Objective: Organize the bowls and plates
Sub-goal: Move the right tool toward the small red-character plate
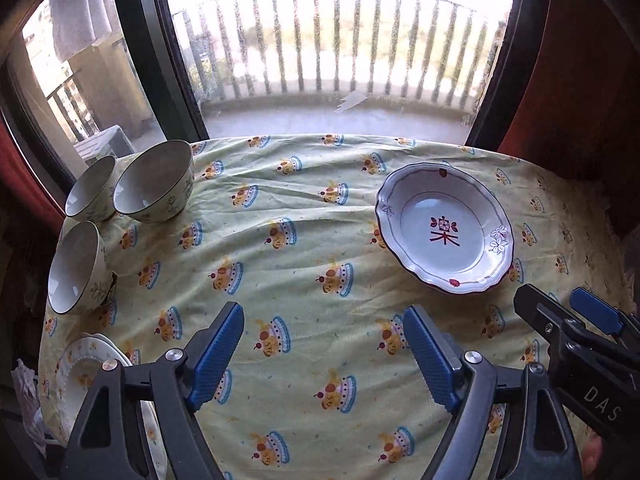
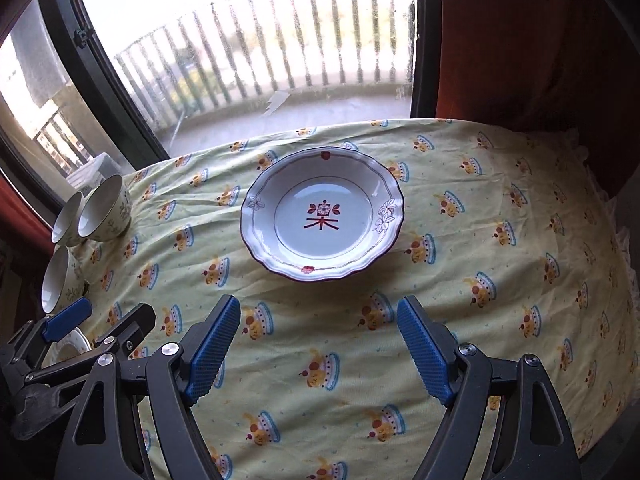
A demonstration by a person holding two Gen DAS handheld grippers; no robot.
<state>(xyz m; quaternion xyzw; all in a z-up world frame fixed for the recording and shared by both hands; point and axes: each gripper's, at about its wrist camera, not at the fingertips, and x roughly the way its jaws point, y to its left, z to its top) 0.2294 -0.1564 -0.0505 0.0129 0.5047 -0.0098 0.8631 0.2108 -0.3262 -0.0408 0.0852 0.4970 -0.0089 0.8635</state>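
A white scalloped plate with a red character (image 1: 445, 229) lies on the yellow patterned tablecloth (image 1: 304, 248); in the right wrist view the plate (image 2: 322, 216) is straight ahead. Three cream bowls stand at the far left: one (image 1: 154, 182), one behind it (image 1: 91, 190), one nearer (image 1: 76, 270). A cream plate (image 1: 86, 368) lies at the near left, partly hidden by my left gripper. My left gripper (image 1: 324, 352) is open and empty above the cloth. My right gripper (image 2: 318, 344) is open and empty, short of the red-character plate.
The table stands against a large window with a dark frame (image 1: 160, 64) and a balcony railing outside. Dark red curtains (image 2: 520, 40) hang at the right. The cloth drops off at the table's right edge (image 2: 616, 264).
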